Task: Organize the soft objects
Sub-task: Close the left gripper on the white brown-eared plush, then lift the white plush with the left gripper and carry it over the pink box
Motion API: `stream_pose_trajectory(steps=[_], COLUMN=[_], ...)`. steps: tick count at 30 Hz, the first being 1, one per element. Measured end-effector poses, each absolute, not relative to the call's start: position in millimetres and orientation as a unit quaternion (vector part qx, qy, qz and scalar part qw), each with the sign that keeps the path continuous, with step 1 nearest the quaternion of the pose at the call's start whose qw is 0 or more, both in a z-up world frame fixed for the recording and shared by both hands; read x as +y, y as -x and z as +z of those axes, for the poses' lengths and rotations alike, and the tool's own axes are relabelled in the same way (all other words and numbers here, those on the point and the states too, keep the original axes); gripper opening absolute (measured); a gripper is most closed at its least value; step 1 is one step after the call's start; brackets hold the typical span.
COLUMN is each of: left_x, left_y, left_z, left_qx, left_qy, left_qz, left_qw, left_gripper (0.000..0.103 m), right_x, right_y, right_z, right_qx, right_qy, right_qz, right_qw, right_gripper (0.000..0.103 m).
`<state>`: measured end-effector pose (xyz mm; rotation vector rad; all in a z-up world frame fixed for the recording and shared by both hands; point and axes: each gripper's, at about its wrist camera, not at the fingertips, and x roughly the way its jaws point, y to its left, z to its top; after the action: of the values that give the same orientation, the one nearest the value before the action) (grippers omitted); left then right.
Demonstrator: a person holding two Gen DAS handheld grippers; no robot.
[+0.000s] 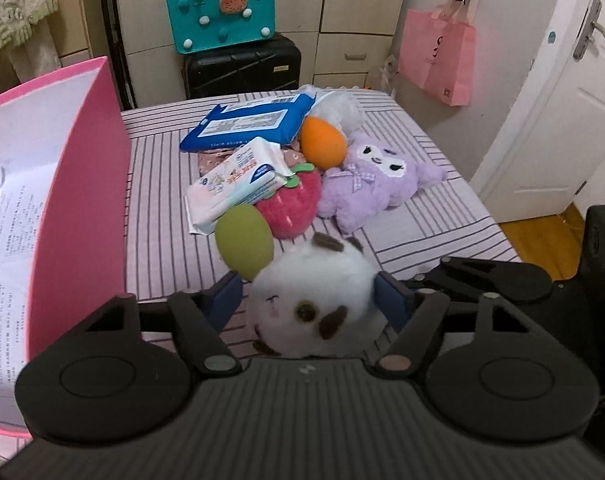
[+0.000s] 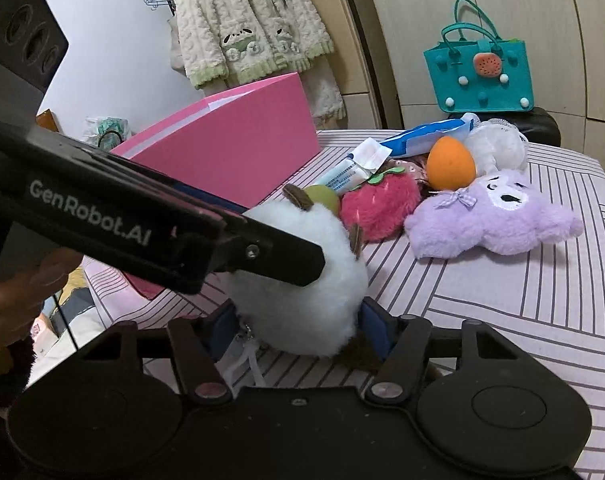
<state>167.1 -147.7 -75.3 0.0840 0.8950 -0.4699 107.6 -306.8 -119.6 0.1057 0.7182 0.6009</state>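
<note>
Left claw [image 1: 308, 300]: my fingers pinch the white plush [image 1: 312, 300], near edge of the bed [image 1: 442, 216].
Right claw [image 2: 298, 320]: my fingers flank the same plush [image 2: 302, 280]; whether they press it, I cannot tell.
Pink box [image 1: 82, 184]: open, left; only printed paper lining shows inside.
Pile: strawberry [image 1: 292, 204], purple plush [image 1: 376, 180], orange egg [image 1: 322, 142], green egg [image 1: 244, 242], wipes [image 1: 234, 182].
Hidden: plush underside.
</note>
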Motion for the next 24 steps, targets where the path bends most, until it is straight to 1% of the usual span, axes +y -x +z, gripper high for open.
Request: stream_pose_trajectory(steps=[10, 13, 19, 24], left_x=[-149, -147, -138, -127], left_y=[-158, -156, -135, -110], left_z=[-73, -67, -46, -32], left_qx=[0.414, 0.421, 0.41, 0.409], left_qy=[-0.048, -0.052, -0.074, -0.092], left_qz=[-0.226, -0.23, -0.248, -0.249], left_qw=[0.881, 0.876, 0.875, 0.873], left_gripper=[0.062, 0.062, 0.062, 0.062], right_x=[-300, -295, -282, -266], right_y=[-102, -98, -80, -58], right_z=[-116, -109, -88, -70], right_qx=[0.345, 0.352, 0.348, 0.348], right_qy=[-0.063, -0.062, -0.038, 0.005], right_qz=[0.263, 0.25, 0.246, 0.262], right_qw=[0.899, 0.9, 0.904, 0.9], right_gripper=[0.066, 0.065, 0.065, 0.065])
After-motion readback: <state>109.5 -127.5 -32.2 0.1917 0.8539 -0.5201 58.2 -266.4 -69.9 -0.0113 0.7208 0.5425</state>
